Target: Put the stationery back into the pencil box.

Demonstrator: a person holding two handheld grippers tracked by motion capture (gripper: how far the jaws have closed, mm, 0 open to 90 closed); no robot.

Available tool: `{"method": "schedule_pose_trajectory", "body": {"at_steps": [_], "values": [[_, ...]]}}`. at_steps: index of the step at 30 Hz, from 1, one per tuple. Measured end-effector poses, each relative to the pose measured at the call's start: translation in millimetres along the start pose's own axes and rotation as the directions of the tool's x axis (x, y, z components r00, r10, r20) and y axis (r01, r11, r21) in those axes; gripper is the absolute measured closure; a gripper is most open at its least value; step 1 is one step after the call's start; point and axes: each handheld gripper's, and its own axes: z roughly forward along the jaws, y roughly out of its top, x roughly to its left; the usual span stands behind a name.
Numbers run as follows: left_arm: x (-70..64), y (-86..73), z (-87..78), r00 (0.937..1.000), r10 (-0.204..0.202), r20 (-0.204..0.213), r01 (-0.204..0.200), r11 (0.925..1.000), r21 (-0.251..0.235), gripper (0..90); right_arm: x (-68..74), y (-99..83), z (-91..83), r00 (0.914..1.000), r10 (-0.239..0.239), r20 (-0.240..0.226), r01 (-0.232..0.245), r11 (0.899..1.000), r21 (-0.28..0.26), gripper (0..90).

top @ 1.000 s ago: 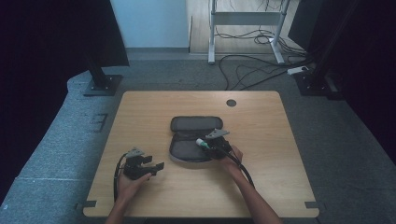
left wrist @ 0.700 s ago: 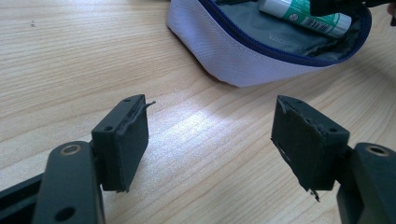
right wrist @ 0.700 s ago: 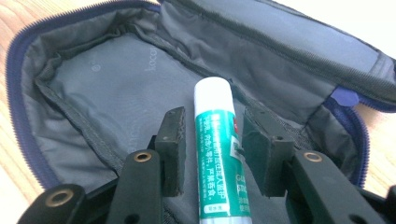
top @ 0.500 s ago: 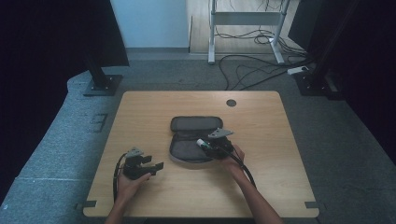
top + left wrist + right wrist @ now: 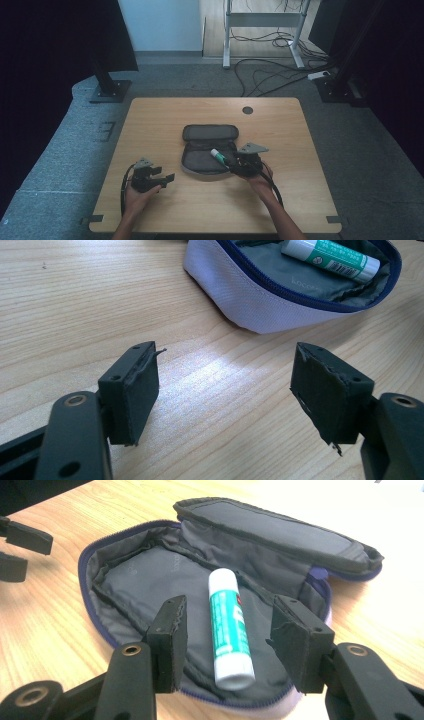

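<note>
No legible text on glue stick (image 5: 228,629)

Wooden table (image 5: 165,120) with round grommet hole (image 5: 247,110) near far edge. Grey carpet floor (image 5: 75,145). Black stand base (image 5: 109,91) far left. White desk frame (image 5: 262,30) behind, loose cables (image 5: 270,75) beside it.

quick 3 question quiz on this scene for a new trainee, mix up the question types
1. True or false: the glue stick lies inside the open pouch.
2. Which gripper has its jaws either side of the glue stick? A) left gripper B) right gripper
3. Fill in: the left gripper's jaws are ____.

Key: 1 true; 2 B; 3 open
</note>
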Motion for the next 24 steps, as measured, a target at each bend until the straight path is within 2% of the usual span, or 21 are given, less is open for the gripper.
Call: {"method": "schedule_pose_trajectory", "body": {"at_steps": [7, 12, 19, 24], "values": [[-1.0, -0.2, 0.2, 1.0, 0.007, -0.001, -0.007, 1.0, 0.006, 27.6, -5.9, -14.1, -12.9, 0.9998, 0.02, 0.001, -0.02, 0.999, -0.026, 47.6], [-0.3, -1.1, -0.9, 1.0, 0.004, 0.001, -0.004, 1.0, 0.006, 27.6, -8.0, -23.5, -28.5, 0.9998, 0.02, 0.008, -0.019, 0.998, -0.054, 47.1], [1.0, -2.3, -0.8, 1.0, -0.001, -0.003, 0.001, 1.0, 0.007, 27.6, -14.2, -37.1, -50.2, 0.9994, 0.02, 0.028, -0.019, 0.998, -0.06, 46.4], [-1.4, -1.8, -3.9, 1.0, 0.001, 0.0, -0.001, 1.0, 0.0, 27.6, -24.9, -51.1, -65.3, 0.997, 0.046, 0.063, -0.043, 0.998, -0.045, 46.0]]}}
